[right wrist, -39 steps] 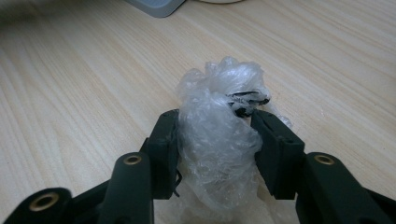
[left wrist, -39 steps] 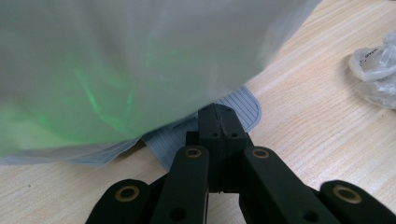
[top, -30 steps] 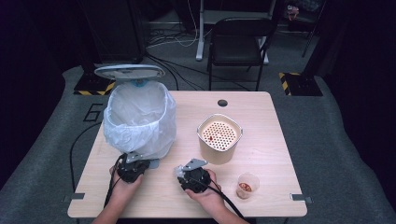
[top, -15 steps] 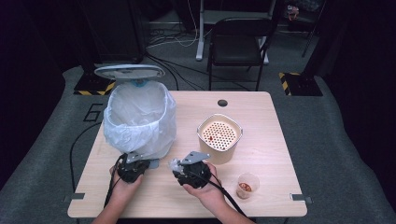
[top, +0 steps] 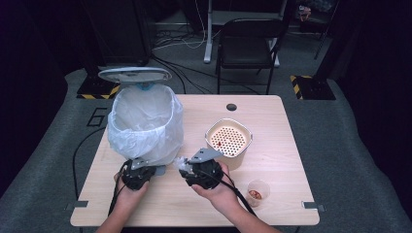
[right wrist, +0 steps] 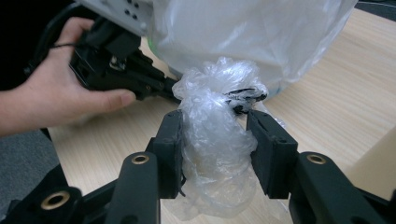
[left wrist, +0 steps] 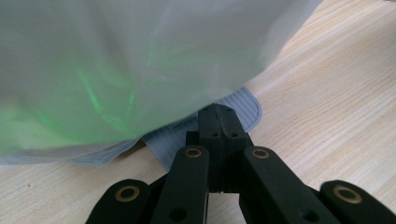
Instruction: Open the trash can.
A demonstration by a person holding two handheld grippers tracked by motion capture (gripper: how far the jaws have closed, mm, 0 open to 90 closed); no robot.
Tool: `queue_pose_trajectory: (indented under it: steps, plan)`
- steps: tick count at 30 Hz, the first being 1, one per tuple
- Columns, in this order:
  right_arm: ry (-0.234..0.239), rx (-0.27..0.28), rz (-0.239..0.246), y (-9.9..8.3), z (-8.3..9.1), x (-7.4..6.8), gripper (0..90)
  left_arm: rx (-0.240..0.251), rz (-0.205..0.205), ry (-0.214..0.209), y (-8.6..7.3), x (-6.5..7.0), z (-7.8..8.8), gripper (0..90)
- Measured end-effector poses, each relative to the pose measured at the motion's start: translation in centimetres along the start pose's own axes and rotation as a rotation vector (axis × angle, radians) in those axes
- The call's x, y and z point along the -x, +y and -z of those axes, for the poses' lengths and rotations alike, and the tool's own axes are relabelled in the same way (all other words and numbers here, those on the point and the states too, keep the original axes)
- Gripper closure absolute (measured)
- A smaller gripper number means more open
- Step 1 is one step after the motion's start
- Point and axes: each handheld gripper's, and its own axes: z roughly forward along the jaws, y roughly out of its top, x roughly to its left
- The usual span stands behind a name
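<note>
A bin lined with a white plastic bag (top: 145, 121) stands at the table's left, its lid (top: 134, 74) raised. My left gripper (top: 145, 172) is shut with nothing between its jaws. In the left gripper view its tips (left wrist: 218, 122) rest on the bin's grey ribbed pedal (left wrist: 243, 108) under the hanging liner (left wrist: 130, 60). My right gripper (top: 188, 166) hovers just right of the bin. Its jaws (right wrist: 215, 123) are shut on a crumpled clear plastic bag (right wrist: 212, 140), which bulges above and below the pads.
A cream pot with a perforated strainer insert (top: 228, 138) stands right of the grippers. A small clear cup (top: 257, 191) with red bits sits near the front right edge. The other hand and the left gripper (right wrist: 116, 65) show close ahead in the right gripper view.
My right gripper has risen off the table with the crumpled bag, ending slightly nearer the bin. The left gripper has stayed on the pedal.
</note>
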Motion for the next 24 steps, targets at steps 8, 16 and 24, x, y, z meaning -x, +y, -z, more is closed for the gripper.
queue_pose_trajectory:
  steps: [8, 16, 24]
  plan:
    - [-0.004, 0.023, 0.003, 1.7, 0.7, 0.2, 58.1, 0.004, 0.004, 0.007, 0.0, 0.1, 0.0, 90.0]
    - [-0.006, 0.036, 0.002, 3.0, 1.1, 0.4, 58.1, 0.002, 0.003, 0.005, 0.0, 0.0, 0.0, 90.0]
    - [-0.005, 0.052, -0.004, 4.6, 1.4, 0.8, 58.1, 0.006, 0.006, 0.003, 0.0, 0.0, 0.0, 90.0]
